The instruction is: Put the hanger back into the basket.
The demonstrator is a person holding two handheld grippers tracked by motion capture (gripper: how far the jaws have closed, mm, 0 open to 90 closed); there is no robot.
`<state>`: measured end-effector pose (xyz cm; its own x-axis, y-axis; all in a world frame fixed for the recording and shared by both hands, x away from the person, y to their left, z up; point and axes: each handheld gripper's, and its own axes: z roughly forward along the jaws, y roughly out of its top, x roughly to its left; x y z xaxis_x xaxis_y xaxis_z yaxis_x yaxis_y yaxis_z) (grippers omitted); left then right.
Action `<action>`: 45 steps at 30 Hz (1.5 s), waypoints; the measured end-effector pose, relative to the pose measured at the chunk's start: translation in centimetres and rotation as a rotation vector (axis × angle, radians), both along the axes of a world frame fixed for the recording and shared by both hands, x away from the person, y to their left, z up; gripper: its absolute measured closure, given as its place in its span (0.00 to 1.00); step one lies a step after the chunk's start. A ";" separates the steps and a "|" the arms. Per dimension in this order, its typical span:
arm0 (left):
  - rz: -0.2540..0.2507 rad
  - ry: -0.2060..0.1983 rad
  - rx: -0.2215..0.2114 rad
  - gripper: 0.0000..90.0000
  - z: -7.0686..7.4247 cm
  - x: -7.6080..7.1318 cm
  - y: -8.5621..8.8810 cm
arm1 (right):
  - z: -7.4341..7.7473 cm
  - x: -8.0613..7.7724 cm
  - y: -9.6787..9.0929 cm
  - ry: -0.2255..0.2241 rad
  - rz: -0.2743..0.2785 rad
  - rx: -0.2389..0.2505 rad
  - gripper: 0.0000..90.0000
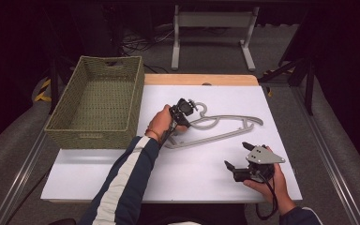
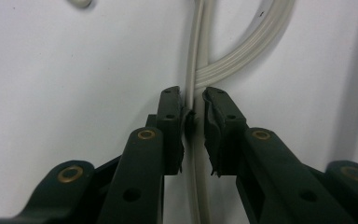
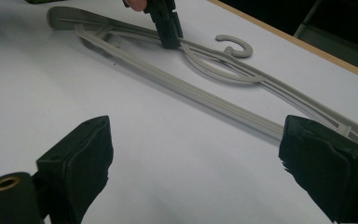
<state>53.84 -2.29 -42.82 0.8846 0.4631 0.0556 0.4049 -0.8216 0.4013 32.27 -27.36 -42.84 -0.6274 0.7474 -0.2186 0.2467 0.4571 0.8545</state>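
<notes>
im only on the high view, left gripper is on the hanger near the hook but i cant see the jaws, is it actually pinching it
Observer: Nearly. In the left gripper view the left gripper has one thin bar of the grey hanger between its pads, with a sliver of gap on the right pad.
Operator: which part of the hanger
Observer: The neck, just below where the curved bars merge.
Operator: and the right gripper, how open is it
Observer: Wide open. The right gripper view shows the right gripper with bare white table between its jaws, the hanger's long bar lying just beyond them.
</notes>
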 end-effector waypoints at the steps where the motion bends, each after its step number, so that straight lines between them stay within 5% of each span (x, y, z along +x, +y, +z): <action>1: -0.002 -0.004 0.005 0.89 0.0 -0.1 -0.1 | 0.0 0.0 0.0 0.000 0.003 0.000 0.12; 4: -0.002 -0.053 0.031 0.91 0.0 -0.6 -0.4 | 0.0 0.0 0.0 0.006 0.006 -0.001 0.12; 12: 0.014 -0.178 0.012 0.91 -0.5 -2.2 -0.4 | 0.0 0.0 -0.1 0.008 0.001 0.008 0.12; 26: 0.101 -0.400 -0.193 0.91 3.2 -4.4 1.4 | 0.3 -0.2 0.0 -0.004 -0.002 0.017 0.12; 45: 0.118 -0.450 -0.327 0.91 10.0 -7.8 4.6 | 0.4 -0.1 -0.6 -0.004 -0.015 0.038 0.12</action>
<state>46.00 2.35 -32.82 0.7480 0.6141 0.2518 0.2168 -0.5847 0.7818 32.17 -27.92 -42.49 -0.6149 0.7648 -0.1923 0.2501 0.4203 0.8722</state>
